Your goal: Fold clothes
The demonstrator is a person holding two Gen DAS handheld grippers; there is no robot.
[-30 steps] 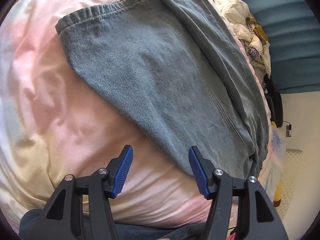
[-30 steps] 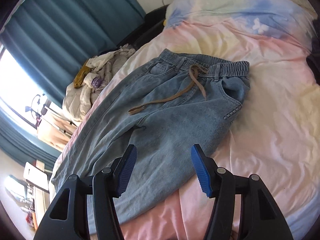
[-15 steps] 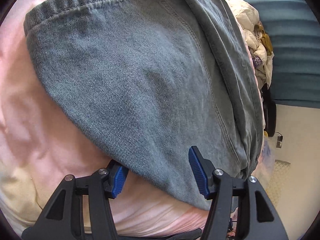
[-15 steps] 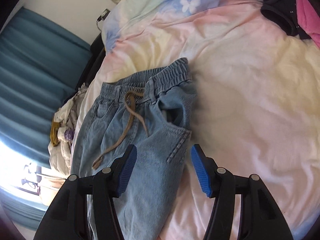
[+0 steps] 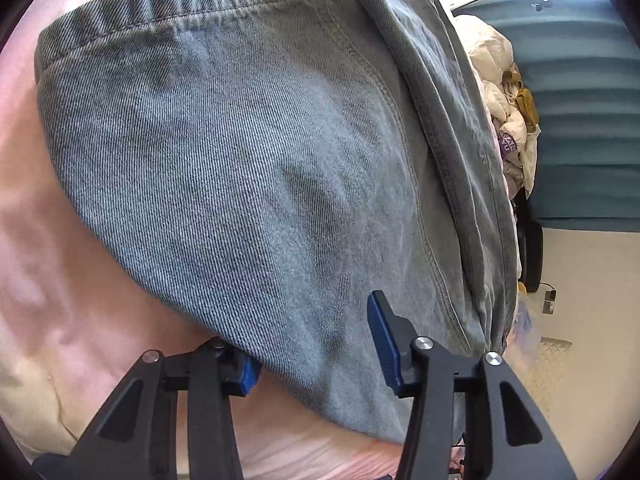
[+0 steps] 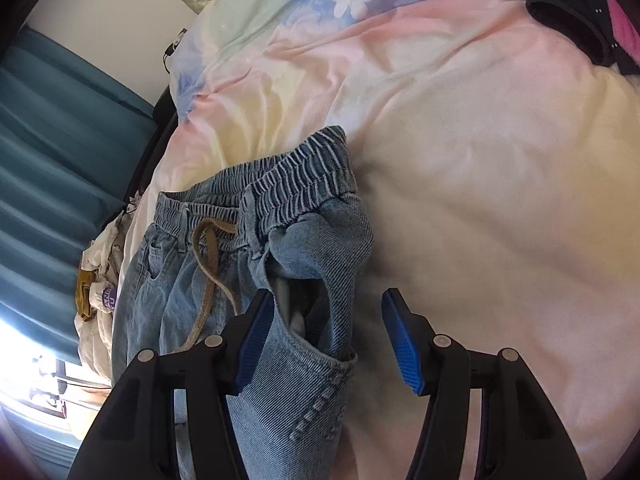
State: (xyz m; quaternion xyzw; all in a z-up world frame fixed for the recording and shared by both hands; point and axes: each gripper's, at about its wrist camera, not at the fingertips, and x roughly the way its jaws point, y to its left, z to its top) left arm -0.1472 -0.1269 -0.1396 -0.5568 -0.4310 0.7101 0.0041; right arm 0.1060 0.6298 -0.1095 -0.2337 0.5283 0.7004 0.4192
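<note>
Both tongs sit lower: left tongs (image 5: 316, 344) just narrowed around the jeans' (image 5: 240, 152) edge, right tongs (image 6: 326, 338) wide.

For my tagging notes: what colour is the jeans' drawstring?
Tan brown drawstring; clearest in the right wrist view.

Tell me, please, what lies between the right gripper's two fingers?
In the right wrist view, the right gripper straddles the jeans at their gaping side pocket, with bare pastel bedspread toward the right-hand finger.
</note>
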